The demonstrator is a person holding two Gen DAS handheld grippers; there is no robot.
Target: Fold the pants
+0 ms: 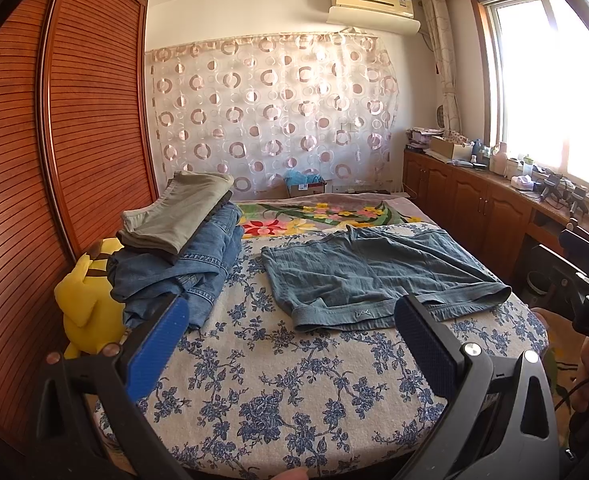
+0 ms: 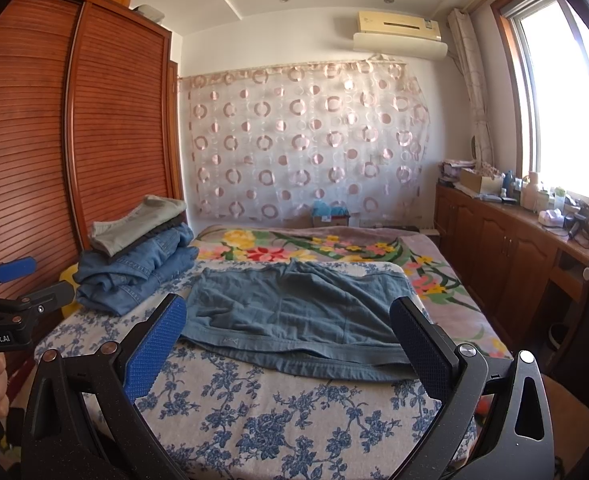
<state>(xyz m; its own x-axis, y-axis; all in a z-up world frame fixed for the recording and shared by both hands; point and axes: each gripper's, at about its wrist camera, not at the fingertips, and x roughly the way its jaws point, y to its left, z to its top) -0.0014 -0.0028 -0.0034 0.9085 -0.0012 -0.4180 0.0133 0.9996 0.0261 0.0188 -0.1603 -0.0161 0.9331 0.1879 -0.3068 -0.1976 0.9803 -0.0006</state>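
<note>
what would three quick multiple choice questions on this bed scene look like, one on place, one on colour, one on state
1. Where does the folded olive-grey garment lie?
A. on top of the blue denim pile
B. on the wooden counter
C. under the yellow plush toy

2. What colour are the pants spread flat on the floral bedsheet?
A. red
B. faded teal-blue
C. white

3. How do the left gripper and right gripper stand?
A. both shut on the pants
B. one open, one shut
C. both open, holding nothing

Answers: 1 A, it tops the stacked jeans by the wardrobe. 2 B, the teal-blue pants look faded blue-green in both views. 3 C, the blue pads sit wide apart with only bed between them.
</note>
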